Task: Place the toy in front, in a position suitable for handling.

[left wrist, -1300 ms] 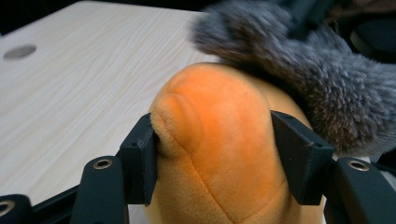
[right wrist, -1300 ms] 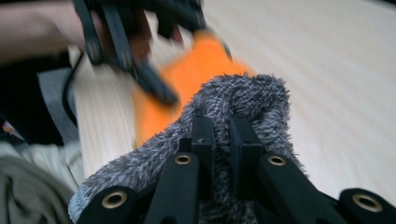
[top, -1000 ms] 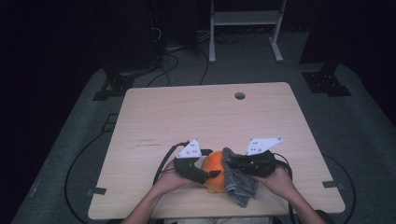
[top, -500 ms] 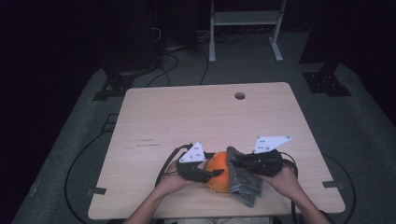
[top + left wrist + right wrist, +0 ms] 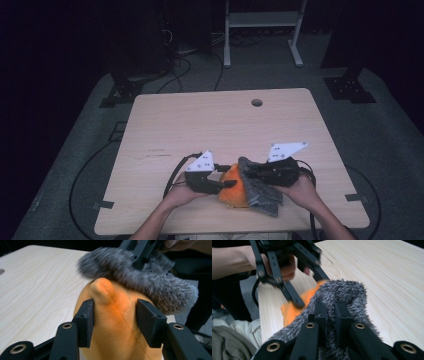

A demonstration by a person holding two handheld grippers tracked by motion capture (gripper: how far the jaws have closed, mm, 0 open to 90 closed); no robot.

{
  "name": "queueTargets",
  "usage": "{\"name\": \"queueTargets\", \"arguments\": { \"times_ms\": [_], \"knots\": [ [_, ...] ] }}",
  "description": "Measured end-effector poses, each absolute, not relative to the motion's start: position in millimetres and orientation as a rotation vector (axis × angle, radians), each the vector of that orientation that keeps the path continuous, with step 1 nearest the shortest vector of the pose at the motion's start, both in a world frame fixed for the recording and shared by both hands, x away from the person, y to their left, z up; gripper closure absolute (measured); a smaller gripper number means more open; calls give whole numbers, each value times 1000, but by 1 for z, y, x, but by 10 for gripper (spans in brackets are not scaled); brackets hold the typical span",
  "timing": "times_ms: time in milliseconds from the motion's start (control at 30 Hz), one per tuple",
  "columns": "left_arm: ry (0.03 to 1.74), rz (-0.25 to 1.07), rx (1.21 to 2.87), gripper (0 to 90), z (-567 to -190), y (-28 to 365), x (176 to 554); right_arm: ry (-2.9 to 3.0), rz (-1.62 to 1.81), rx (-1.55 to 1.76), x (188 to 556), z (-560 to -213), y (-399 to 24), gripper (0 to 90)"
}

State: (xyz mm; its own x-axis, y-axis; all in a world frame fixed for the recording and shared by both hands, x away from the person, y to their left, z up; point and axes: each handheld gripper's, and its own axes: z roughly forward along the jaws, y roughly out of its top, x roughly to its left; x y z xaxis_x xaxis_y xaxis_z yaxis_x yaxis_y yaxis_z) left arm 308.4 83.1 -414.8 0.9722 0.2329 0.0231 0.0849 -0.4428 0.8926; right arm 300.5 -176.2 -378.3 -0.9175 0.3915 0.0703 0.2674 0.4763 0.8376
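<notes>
The left gripper (image 5: 113,315), jaws just closing, pinches the orange cloth (image 5: 115,325). At its 3 o'clock in the high view, the right gripper (image 5: 330,312) clamps the grey fleece (image 5: 342,290).

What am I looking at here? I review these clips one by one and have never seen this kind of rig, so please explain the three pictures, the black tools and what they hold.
No robot: a person sits at a wooden table and works a hand-held two-jaw gripper with each hand. The high view looks down from above the person's side; the forearms enter at the bottom. The other two pictures come from cameras riding on the grippers, looking along their black jaws.

On the table lie an orange cloth and, over it, a grey fuzzy cloth.

The left gripper has just been closing; its jaws now press on a raised fold of the orange cloth. The right gripper is shut on a pinched ridge of the grey fuzzy cloth. The white three-cornered plates are parts of the grippers.
</notes>
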Motion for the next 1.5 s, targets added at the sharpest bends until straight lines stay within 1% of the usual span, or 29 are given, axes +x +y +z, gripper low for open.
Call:
{"name": "queueTargets", "arguments": {
  "times_ms": [67,133,300,400,500,600,700,800,867,967,1067,1133,1200,1300,1367,1433,1467,1500],
  "knots": [
    [216,197,2045,509,-415,84,307,2597,1384,545,302,-377,-166,821],
    [232,188,2041,519,-417,87,309,2602,1377,560,306,-379,-167,822],
    [249,183,2039,527,-419,88,312,2585,1339,652,312,-393,-186,822],
    [220,201,2047,529,-418,84,309,2585,1371,668,309,-390,-191,822],
    [205,231,2050,535,-417,80,306,2563,1468,587,303,-377,-179,821],
    [212,268,2076,540,-419,81,306,2571,1400,543,307,-377,-165,822],
    [245,246,2071,542,-422,87,310,2576,1377,595,316,-388,-168,822],
    [275,216,2065,542,-425,92,314,2558,1372,665,317,-397,-180,822],
    [294,211,2061,542,-426,93,317,2548,1367,708,316,-400,-187,822],
    [327,219,2064,540,-427,95,320,2527,1415,709,303,-398,-194,822],
    [386,204,2045,541,-428,94,323,2532,1454,637,290,-393,-186,822],
    [392,212,2047,541,-428,93,323,2547,1409,593,284,-395,-176,822],
    [400,210,2049,540,-429,94,324,2544,1348,574,284,-399,-172,822],
    [421,191,2036,536,-430,97,326,2513,1329,573,290,-405,-176,822],
    [426,171,2017,516,-430,99,328,2509,1338,605,295,-409,-182,823],
    [434,188,1976,415,-426,102,329,2500,1348,623,298,-412,-185,823],
    [426,209,1966,354,-424,103,329,2498,1349,634,299,-413,-186,823],
    [410,232,1950,312,-422,103,328,2495,1343,635,300,-414,-187,823]
  ]
}}
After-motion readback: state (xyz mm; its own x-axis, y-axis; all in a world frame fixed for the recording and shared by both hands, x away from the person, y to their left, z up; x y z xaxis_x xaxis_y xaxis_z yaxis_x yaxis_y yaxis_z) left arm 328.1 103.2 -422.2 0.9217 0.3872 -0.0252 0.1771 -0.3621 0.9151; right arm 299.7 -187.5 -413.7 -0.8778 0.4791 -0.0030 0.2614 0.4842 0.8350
